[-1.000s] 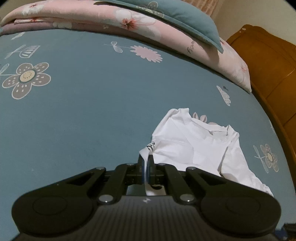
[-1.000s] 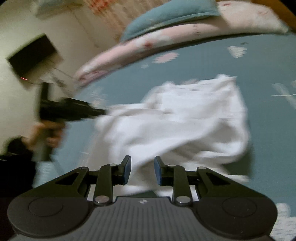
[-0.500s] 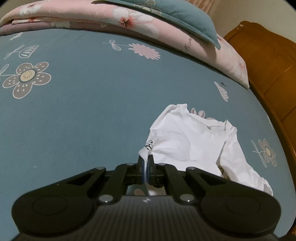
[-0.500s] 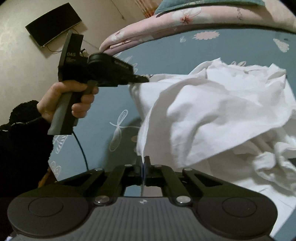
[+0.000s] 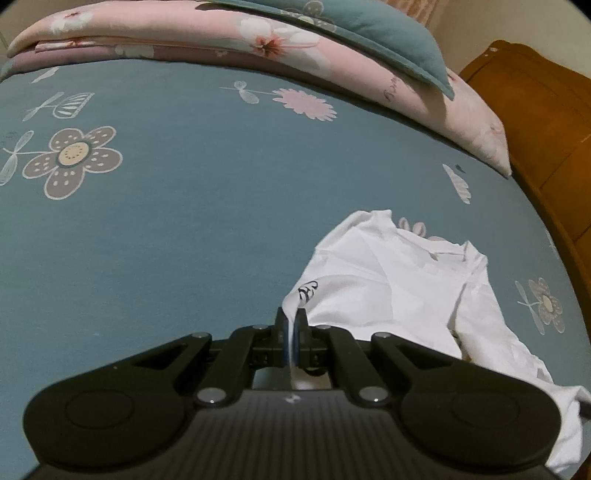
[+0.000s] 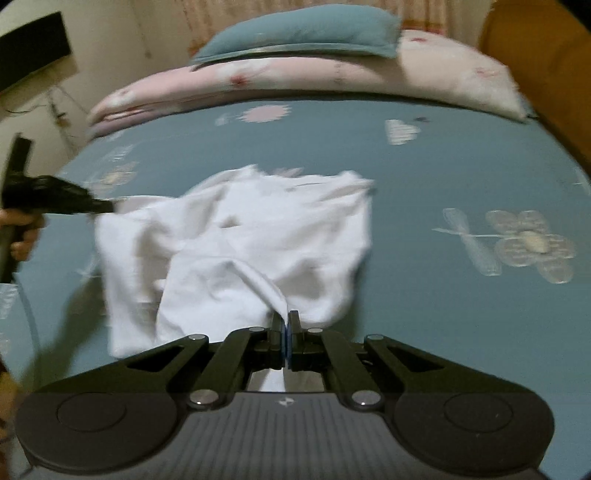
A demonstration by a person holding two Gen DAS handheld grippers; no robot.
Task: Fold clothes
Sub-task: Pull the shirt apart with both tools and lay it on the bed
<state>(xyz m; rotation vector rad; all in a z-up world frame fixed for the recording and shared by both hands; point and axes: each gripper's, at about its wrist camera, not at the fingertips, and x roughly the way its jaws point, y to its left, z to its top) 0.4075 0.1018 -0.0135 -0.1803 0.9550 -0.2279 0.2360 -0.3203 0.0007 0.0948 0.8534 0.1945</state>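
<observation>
A crumpled white garment (image 5: 388,280) with a small black print lies on the teal flowered bedsheet (image 5: 184,221). My left gripper (image 5: 291,317) is shut on one edge of it, near the print. In the right wrist view the same white garment (image 6: 251,236) hangs stretched between both grippers. My right gripper (image 6: 285,320) is shut on a pinched fold at its near edge. The left gripper (image 6: 107,205) shows at the far left of that view, gripping the cloth's opposite corner, with a hand (image 6: 20,229) on its handle.
A pink flowered quilt (image 5: 258,48) with a teal pillow (image 5: 369,26) on it lies folded along the far side of the bed. A wooden headboard (image 5: 546,129) stands at the right. A dark screen (image 6: 33,48) hangs on the left wall.
The right gripper went from open to shut on the garment's edge and pulled back, spreading the cloth. The left gripper kept its hold; the view shifted only slightly.
</observation>
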